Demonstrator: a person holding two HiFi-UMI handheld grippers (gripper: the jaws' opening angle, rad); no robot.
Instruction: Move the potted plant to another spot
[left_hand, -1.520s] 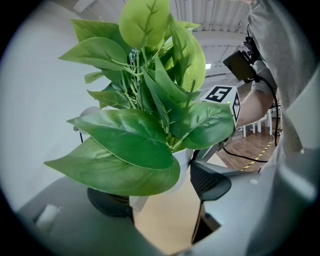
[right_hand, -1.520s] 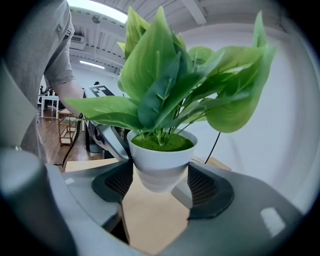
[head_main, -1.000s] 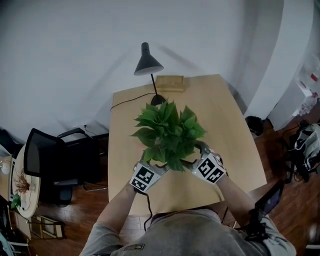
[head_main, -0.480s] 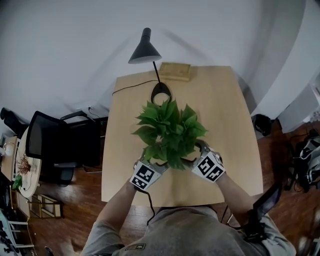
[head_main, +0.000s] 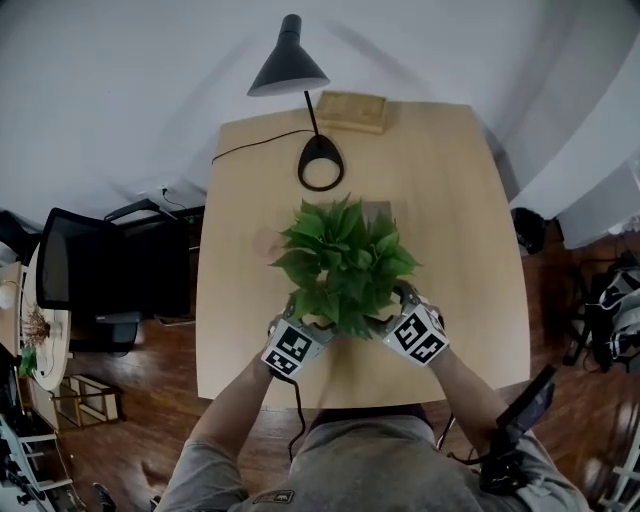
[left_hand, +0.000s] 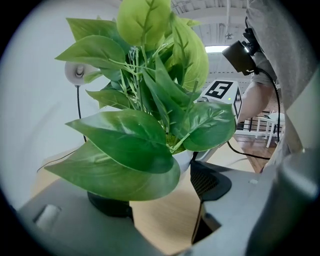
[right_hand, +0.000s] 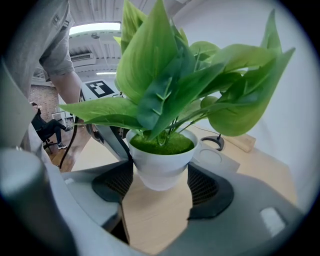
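Right gripper (right_hand: 160, 182) is clamped on the white pot of the potted plant (right_hand: 161, 160), a black pad pressed to each side and the pot's base clear of the wood beneath it. Left gripper (left_hand: 160, 192) comes at the same pot from the other side: one pad lies against the white wall, while a broad leaf covers the other pad, so contact there cannot be seen. In the head view the two grippers flank the plant just below the middle of the frame, and its leaves spread over both sets of jaws. The pale wooden counter (head_main: 450, 200) fills the centre of that view and backs onto a plain white wall (head_main: 120, 100) across the top. At the counter's far edge, toward the upper middle, stands a black desk lamp (head_main: 290, 70) with a ring base, its cable (head_main: 255, 145) trailing left. Just beside the lamp lies a small wooden block (head_main: 350, 110). A flat grey pad (head_main: 378, 208) lies between the lamp base and the plant, partly under the leaves. Dark wooden floor (head_main: 150, 400) surrounds the counter. A black office chair (head_main: 80, 290) stands at the left, close to the counter's side, and a small round table (head_main: 40, 340) sits at the far left edge.
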